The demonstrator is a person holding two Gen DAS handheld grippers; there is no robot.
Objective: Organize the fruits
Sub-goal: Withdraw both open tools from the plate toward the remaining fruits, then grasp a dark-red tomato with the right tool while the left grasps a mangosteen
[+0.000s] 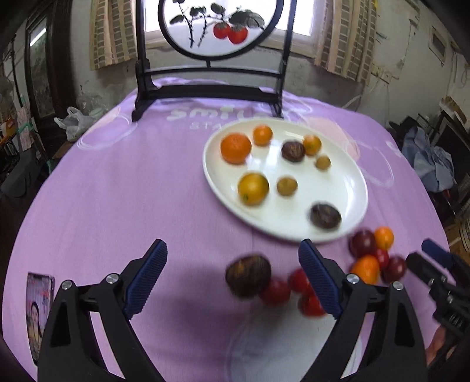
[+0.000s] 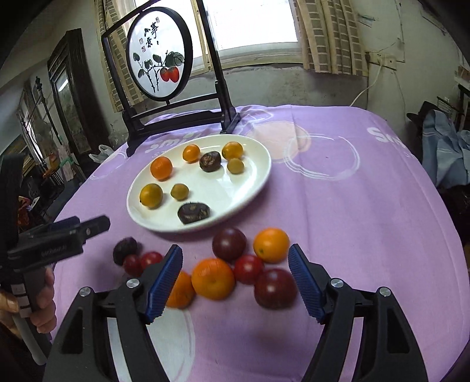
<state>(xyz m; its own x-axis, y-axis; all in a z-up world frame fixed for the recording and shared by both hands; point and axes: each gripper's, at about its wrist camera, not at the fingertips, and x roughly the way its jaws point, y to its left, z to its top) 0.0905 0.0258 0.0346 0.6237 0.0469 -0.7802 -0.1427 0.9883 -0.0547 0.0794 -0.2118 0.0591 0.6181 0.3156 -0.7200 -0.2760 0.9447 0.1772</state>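
Observation:
A white oval plate (image 1: 349,188) (image 2: 252,176) on the purple cloth holds several oranges, small yellow fruits and two dark brown fruits. Loose fruit lies in front of it. My left gripper (image 1: 233,273) is open, with a brown fruit (image 1: 248,276) between its fingers and small red tomatoes (image 1: 276,291) beside the right finger. My right gripper (image 2: 235,279) is open over an orange (image 2: 213,278), a red tomato (image 2: 248,269) and a dark red fruit (image 2: 274,288); another orange (image 2: 270,244) and a dark fruit (image 2: 229,244) lie just beyond.
A black-framed round screen painted with persimmons (image 1: 217,26) (image 2: 158,50) stands at the table's far edge behind the plate. A picture card (image 1: 38,311) lies at the near left. The left gripper (image 2: 58,238) shows at the left of the right wrist view.

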